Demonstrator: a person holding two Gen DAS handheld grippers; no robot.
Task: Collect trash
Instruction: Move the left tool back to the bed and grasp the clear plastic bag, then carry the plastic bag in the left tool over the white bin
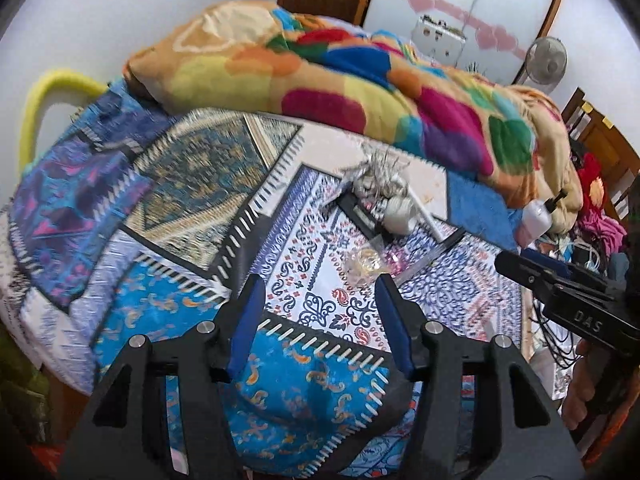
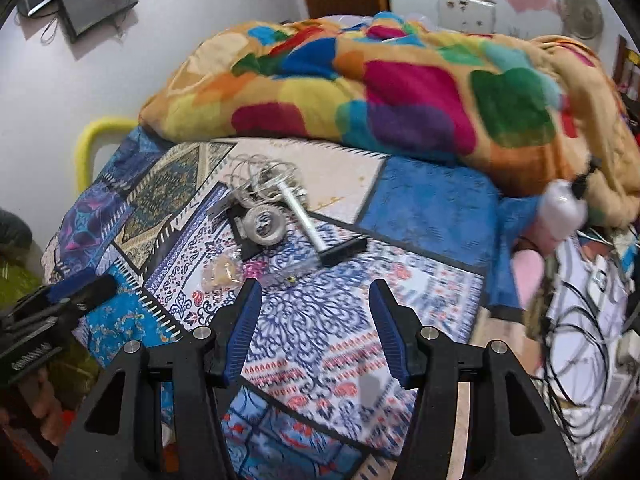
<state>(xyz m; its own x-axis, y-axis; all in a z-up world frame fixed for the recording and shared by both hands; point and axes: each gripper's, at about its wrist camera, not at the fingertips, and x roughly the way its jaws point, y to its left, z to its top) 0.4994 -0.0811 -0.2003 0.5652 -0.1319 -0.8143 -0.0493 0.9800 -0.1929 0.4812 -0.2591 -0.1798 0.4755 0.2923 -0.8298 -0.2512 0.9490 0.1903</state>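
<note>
Two grippers held over a messy bed, nothing picked up so far

The left gripper (image 1: 318, 280) is seen at the bottom centre of its view with jaws apart and nothing between them; the right gripper (image 2: 314, 286) is likewise spread with only the patchwork bedsheet (image 2: 320, 320) behind it; a clear plastic wrapper (image 2: 218, 274) is spotted just above the left fingertip in the right view, beside a pink wrapper (image 2: 256, 268); a tangled cord (image 2: 256, 178) is piled higher up by the colourful blanket (image 2: 400, 92).
</note>
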